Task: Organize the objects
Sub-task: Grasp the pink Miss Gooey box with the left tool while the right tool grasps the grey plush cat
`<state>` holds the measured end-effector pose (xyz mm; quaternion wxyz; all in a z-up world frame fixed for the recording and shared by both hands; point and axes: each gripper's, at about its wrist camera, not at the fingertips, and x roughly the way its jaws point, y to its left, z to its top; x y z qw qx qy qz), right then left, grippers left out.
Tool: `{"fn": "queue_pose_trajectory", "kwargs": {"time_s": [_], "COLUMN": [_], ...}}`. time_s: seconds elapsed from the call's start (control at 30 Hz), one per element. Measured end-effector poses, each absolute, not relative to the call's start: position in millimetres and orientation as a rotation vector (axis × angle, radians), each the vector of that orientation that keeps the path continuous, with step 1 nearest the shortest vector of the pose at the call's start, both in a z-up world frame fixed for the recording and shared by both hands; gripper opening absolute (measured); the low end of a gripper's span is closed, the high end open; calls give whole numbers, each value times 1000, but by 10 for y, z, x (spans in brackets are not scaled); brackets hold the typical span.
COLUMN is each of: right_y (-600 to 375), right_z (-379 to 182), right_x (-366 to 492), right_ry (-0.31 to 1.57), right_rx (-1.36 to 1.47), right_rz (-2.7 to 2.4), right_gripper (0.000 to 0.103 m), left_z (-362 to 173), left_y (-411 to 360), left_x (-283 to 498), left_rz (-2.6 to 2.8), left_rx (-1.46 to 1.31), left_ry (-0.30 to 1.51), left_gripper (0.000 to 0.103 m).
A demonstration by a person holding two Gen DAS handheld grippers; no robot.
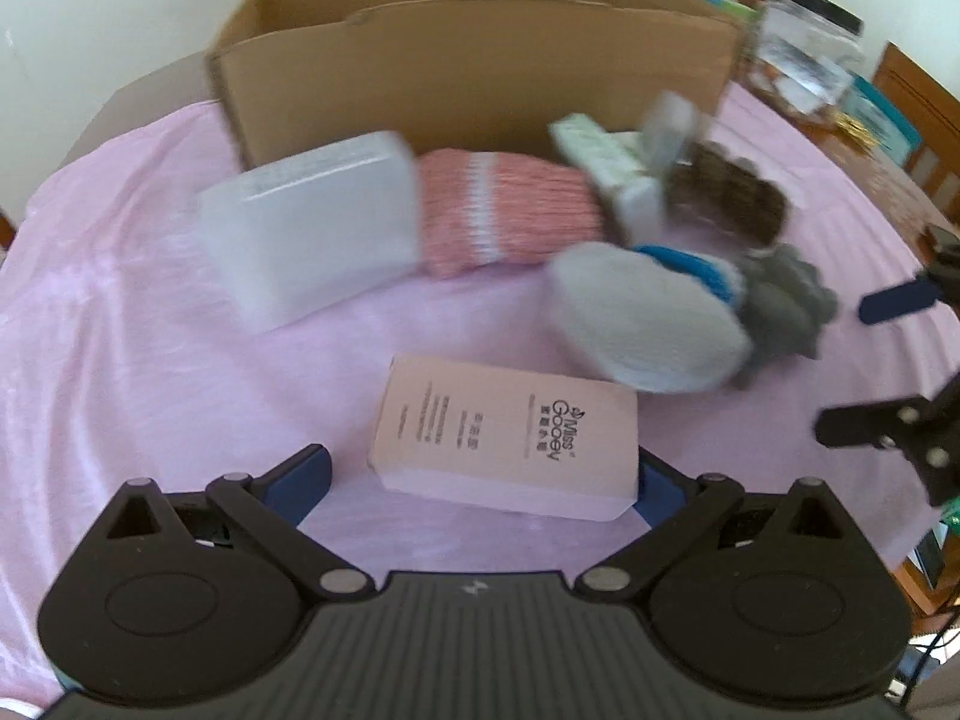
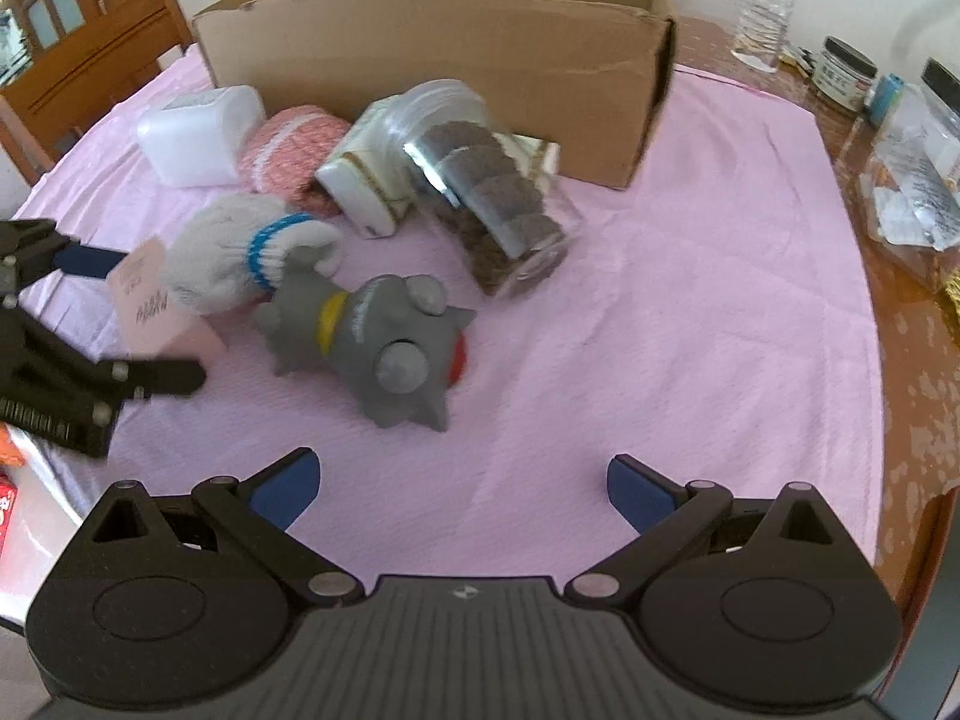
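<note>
Left wrist view: left claw (image 1: pixel 480 471) spread wide, straddling the pink box (image 1: pixel 510 450) flat on the pink-clothed worktop (image 1: pixel 120 360), cardboard box (image 1: pixel 468 78) beyond. Probably mid-approach; next, close on the box's sides.

Right wrist view: right claw (image 2: pixel 459 489) wide, empty, short of the grey toy (image 2: pixel 384 342). Likely its next pick.

Objects (image 2: pixel 372 324) before cardboard box (image 2: pixel 432 54)
</note>
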<state>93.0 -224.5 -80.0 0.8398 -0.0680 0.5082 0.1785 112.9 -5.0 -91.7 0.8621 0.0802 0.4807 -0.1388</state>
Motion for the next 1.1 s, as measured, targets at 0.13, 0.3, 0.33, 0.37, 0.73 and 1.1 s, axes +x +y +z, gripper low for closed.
{"fn": "queue_pose_trajectory", "kwargs": {"time_s": [0.13,0.3,0.33,0.37,0.73,1.1], "right_y": [-2117,-1923,-1888,-1845,-1757,-1858], "right_z": [-795,-822,-832,-842,-860,-892], "right_x": [939,982,990,996,1214,1144], "right_ry": [1068,1044,1039,1033,994,961], "right_rx": [-154,-186,-199,-216,-128,-137], "right_rz": [398,384,376,366,218,245], "right_gripper": [103,103,103,103,103,103], "left_z": [-919,-929,-925,-921,-910,-920], "left_y": [89,102,115,111,135,137], "left_x": [1158,1162,1157,1159,1208,1198], "left_rz": [-279,-301,-307,-313,-344,-356], "left_rx": [157,167,169,172,189,192], "left_ry": [1009,996,993,992,1005,986], "left_gripper": [102,103,103,103,103,103]}}
